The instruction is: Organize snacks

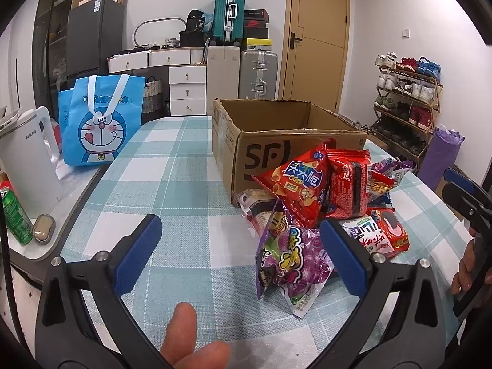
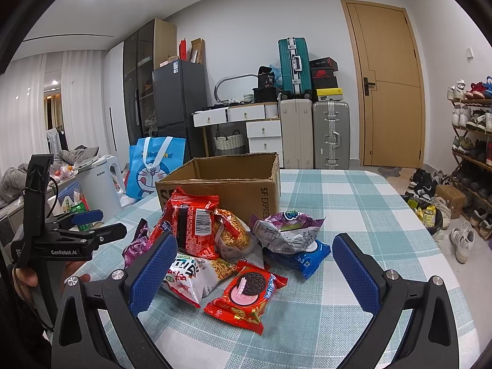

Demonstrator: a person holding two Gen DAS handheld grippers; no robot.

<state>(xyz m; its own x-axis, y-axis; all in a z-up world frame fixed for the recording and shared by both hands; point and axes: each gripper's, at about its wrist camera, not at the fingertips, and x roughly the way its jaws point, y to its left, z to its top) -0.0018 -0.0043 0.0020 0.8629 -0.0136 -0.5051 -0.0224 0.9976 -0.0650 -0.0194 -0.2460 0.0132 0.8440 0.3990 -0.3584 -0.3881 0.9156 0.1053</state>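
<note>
- Box (image 2: 221,184) sits open on table (image 2: 353,209), snacks (image 2: 233,246) heaped touching its front
- Right gripper (image 2: 250,264) gapes wide, holding nothing: drop squarely over red Oreo pack (image 2: 246,292)
- Left gripper (image 1: 240,246) likewise spread and bare, purple bag (image 1: 289,261) partly between its fingers

Table (image 2: 363,196) has a teal-and-white checked cloth. The open cardboard box (image 2: 221,184) sits on it, with the snack pile (image 2: 227,246) heaped right against the box's front, red Oreo pack (image 2: 246,295) nearest the camera.
</note>
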